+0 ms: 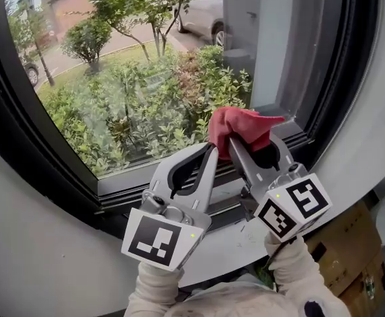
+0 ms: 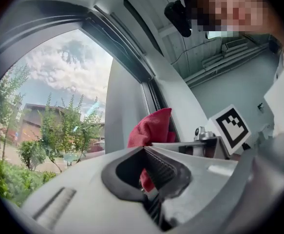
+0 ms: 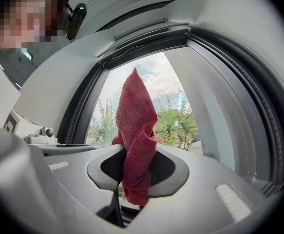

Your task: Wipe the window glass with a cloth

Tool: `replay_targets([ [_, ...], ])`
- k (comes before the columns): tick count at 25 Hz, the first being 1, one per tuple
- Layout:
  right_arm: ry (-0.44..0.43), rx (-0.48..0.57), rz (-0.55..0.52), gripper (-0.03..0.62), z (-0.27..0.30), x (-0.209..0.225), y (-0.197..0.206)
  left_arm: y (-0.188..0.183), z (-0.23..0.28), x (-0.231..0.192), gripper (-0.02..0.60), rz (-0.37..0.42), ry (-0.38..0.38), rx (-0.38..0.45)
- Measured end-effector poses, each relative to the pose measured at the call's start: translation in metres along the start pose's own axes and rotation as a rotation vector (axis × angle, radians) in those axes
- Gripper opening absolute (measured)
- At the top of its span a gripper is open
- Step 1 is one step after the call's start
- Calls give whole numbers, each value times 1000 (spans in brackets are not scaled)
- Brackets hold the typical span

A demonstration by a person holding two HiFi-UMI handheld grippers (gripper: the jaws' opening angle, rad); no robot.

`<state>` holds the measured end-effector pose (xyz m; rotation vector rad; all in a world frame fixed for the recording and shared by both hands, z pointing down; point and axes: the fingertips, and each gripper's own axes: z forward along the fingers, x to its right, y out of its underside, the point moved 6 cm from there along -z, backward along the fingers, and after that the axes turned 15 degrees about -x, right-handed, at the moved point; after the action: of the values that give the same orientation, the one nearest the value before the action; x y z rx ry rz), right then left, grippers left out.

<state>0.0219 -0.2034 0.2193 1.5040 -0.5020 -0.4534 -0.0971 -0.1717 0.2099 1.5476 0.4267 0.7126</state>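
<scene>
Cloth pinched in R claw by window glass, L claw closed, tip maybe touching cloth.

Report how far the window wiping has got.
Done: the right gripper is shut on the red cloth. In hand: the cloth is held up at the lower right corner of the glass; whether it touches is unclear. The left gripper is shut, with its tips beside the cloth. Left: the wiping itself, since the glass shows no wiped streaks.
</scene>
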Motion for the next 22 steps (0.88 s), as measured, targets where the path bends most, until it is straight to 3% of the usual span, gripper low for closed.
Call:
replay_targets([
  [8, 117, 10, -135, 123, 70, 45, -67, 8, 25, -33, 0, -7, -34, -16],
  [13, 154, 59, -229, 124, 75, 45, -112, 2, 32, -41, 0, -24, -41, -8],
  [22, 148, 116, -201, 123, 72, 55, -74, 7, 51, -40, 0, -17, -43, -19],
])
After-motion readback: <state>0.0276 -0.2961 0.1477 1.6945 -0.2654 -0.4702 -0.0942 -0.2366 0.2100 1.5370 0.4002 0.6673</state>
